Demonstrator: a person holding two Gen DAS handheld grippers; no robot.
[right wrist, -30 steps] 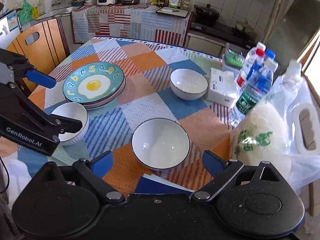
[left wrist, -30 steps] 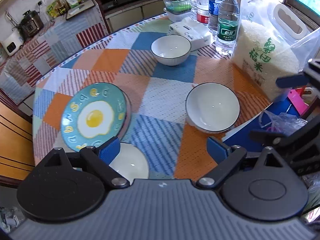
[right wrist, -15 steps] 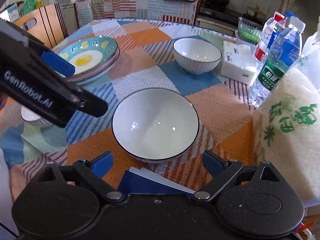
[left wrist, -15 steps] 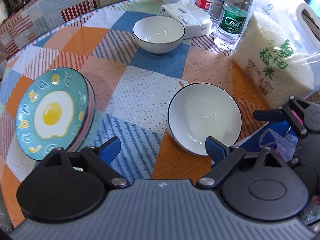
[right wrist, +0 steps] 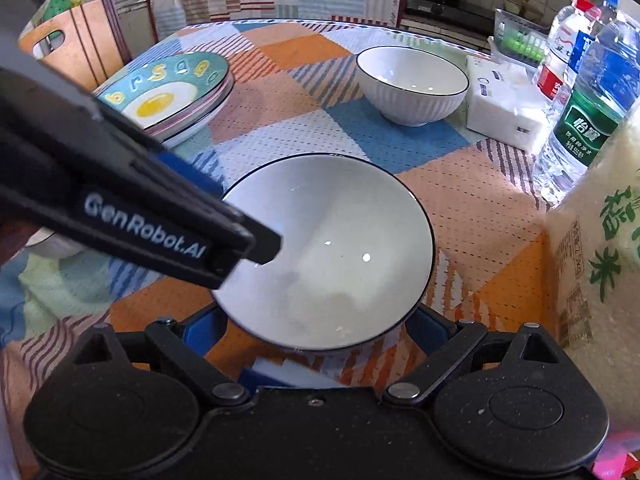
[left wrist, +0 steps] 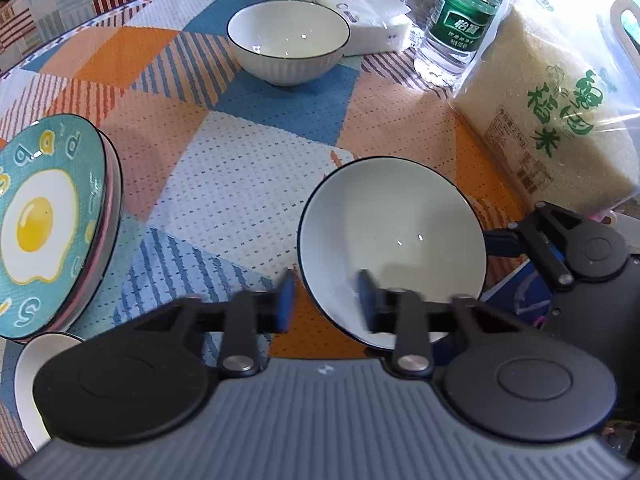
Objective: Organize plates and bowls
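- Left tool (left wrist: 324,300): jaws just closing astride the near rim of the white bowl (left wrist: 394,240); contact unclear through blur.
- Right tool (right wrist: 320,330): spread, flanking that bowl on the tabletop (right wrist: 460,200).

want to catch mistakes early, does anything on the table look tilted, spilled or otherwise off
No spill or damage shows. The near white bowl looks tipped toward the cameras, its rim between the fingers of the left hand-held gripper, whose jaws have just been closing; contact is blurred. The far bowl sits upright, and the egg plate lies on its stack.
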